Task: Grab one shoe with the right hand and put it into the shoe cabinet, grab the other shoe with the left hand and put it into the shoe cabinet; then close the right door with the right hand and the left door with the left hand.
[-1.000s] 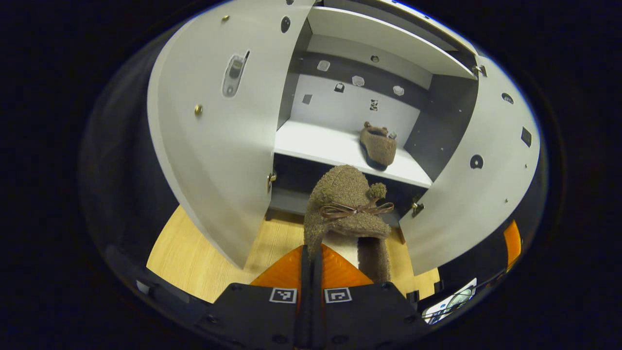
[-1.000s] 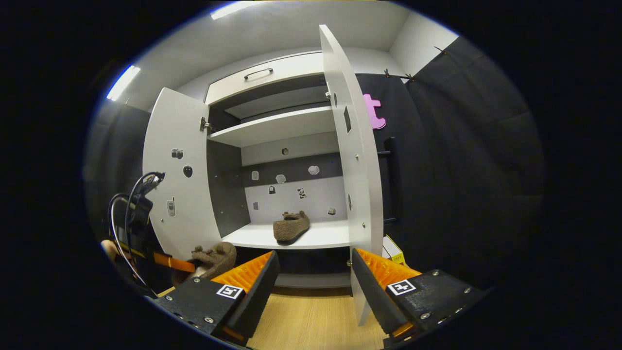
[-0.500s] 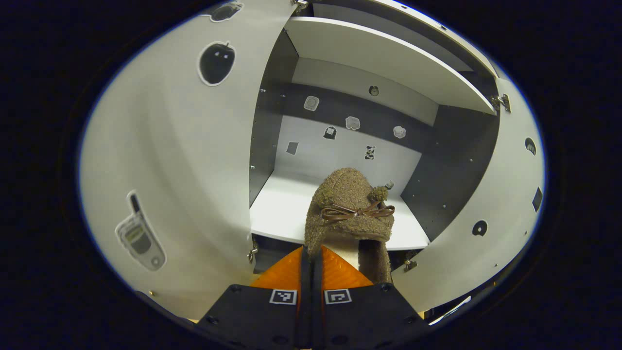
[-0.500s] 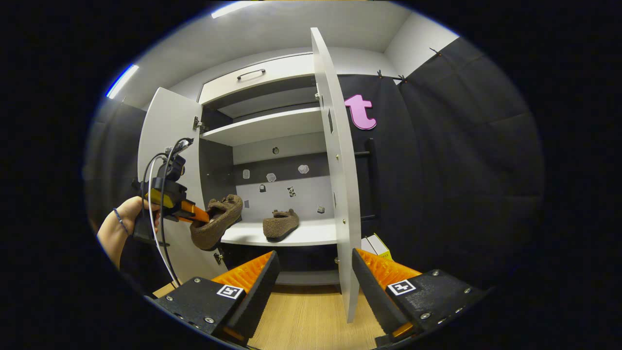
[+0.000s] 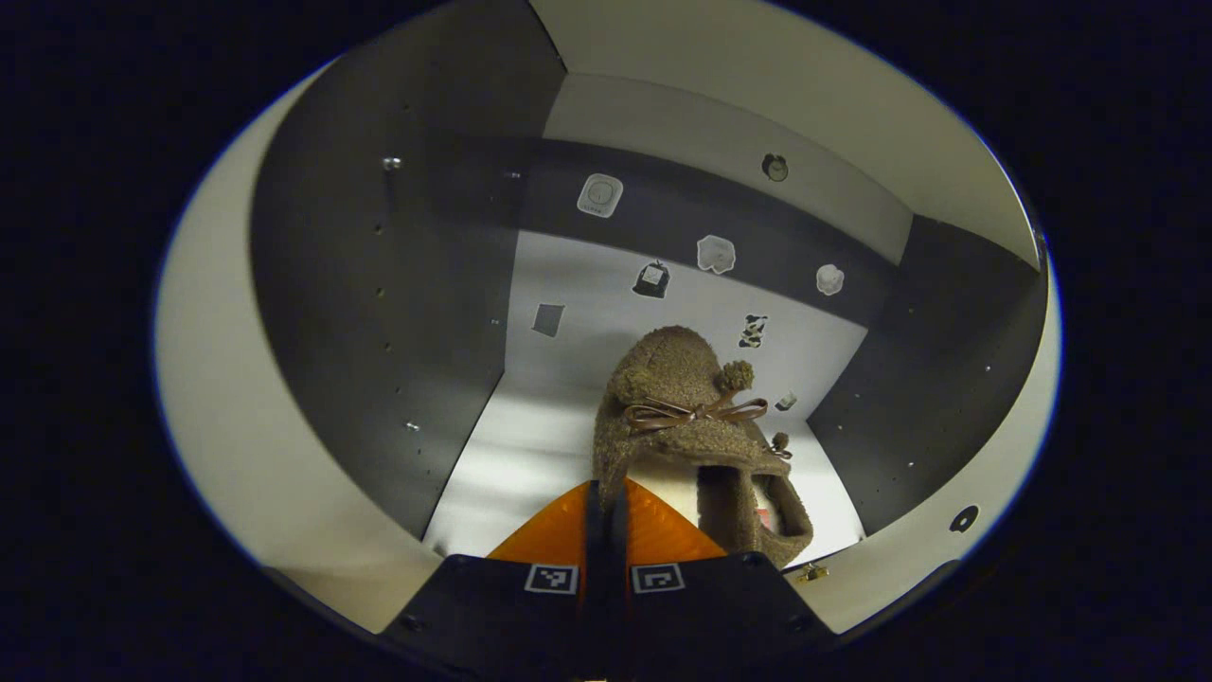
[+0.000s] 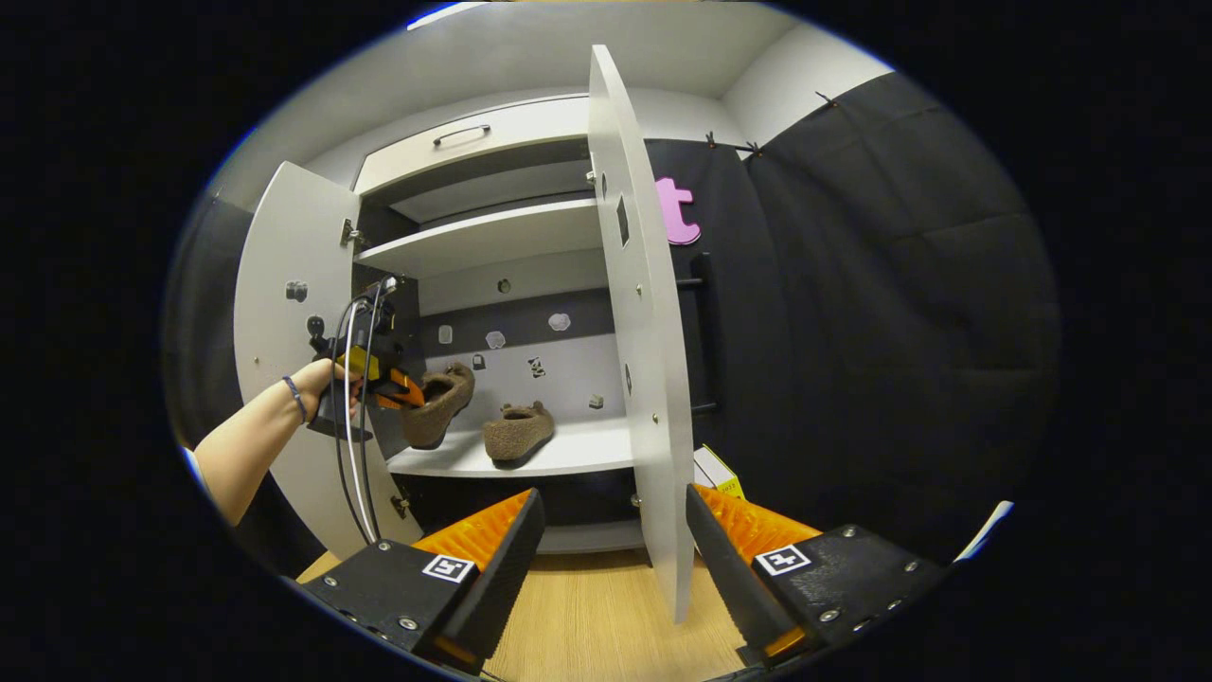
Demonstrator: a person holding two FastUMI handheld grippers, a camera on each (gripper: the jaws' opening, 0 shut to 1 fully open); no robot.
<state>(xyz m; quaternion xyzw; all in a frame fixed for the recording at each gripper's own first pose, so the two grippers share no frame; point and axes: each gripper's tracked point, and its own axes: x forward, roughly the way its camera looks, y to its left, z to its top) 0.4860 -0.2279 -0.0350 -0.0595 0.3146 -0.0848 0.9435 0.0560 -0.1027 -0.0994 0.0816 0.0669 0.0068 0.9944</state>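
Above the white shelf (image 6: 578, 453) of the open shoe cabinet (image 6: 492, 204), the left gripper (image 5: 606, 493) clamps a brown slipper (image 5: 677, 407) at twelve o'clock, while the right gripper (image 6: 606, 540) gapes empty.

two brown shoes (image 6: 437, 405) (image 6: 517, 431), two open doors (image 6: 284, 360) (image 6: 639, 332), two tools (image 6: 402, 393) (image 6: 611, 559), one cabinet (image 6: 492, 242)

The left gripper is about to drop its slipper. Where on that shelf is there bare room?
The shelf is bare on its left part, between the dark left wall and the first slipper, below the held slipper in the left gripper. More bare board runs from the first slipper to the right door. The middle is crowded.
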